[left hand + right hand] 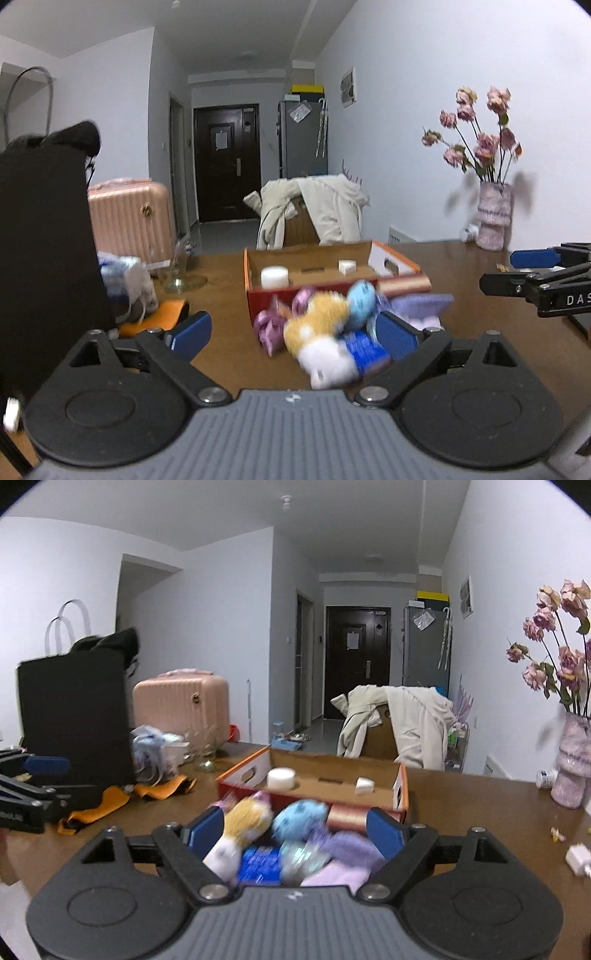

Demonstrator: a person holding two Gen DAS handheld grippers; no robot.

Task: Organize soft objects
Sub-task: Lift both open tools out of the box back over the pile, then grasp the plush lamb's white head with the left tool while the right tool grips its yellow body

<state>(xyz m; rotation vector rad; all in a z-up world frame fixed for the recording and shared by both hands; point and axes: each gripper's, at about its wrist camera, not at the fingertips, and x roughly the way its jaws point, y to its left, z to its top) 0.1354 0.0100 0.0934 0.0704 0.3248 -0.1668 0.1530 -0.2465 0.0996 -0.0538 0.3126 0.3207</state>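
A heap of soft toys lies on the brown table (229, 354) in front of an open orange cardboard box (314, 267). It holds a yellow and white plush (317, 325), a light blue ball (360, 299), a lavender cloth (347, 853) and a blue packet (258, 860). My left gripper (293, 332) is open just short of the heap, which shows between its blue pads (192, 330) untouched. My right gripper (295, 830) is open too, its pads (386, 830) flanking the same heap (301, 819) without pressing it. Each gripper appears at the edge of the other's view.
Inside the box (332, 779) sit a white round tub (280, 778) and a small white block (365, 785). A black bag (74, 720), orange strap (162, 788) and glass (173, 280) crowd the left. A vase of flowers (572, 768) and white charger (578, 858) are on the right.
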